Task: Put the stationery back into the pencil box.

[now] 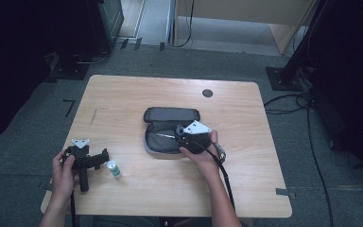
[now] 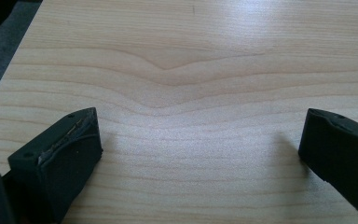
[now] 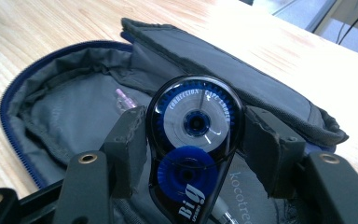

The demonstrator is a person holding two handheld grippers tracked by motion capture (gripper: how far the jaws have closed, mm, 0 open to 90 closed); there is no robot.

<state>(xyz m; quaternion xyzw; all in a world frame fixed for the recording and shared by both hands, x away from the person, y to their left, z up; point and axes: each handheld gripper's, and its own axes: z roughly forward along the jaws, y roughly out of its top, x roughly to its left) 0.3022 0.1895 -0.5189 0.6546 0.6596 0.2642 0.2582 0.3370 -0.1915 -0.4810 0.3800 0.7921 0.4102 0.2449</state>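
Hanging over the open case (image 3: 74, 116), the tape roller (image 3: 193, 140) sits pinched between the right tongs (image 3: 193, 154), likely so it can drop inside. Its long axis runs along the jaws, round end toward the case's lid. Left of the case, the left tongs (image 2: 200, 144) gape empty on the table (image 2: 191, 56) by a small bottle (image 1: 114, 169).

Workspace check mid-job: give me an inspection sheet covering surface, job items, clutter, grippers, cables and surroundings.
Surface: wooden table, with a round dark grommet.
Job's things: pencil case lying unzipped; correction tape over its open pocket.
Clutter: small green-and-white tube beside the left gripper.
Grippers: left open over bare wood; right gripper clamped on the correction tape.
Cables: floor cables right of table.
Surroundings: grey carpet, dark stands.
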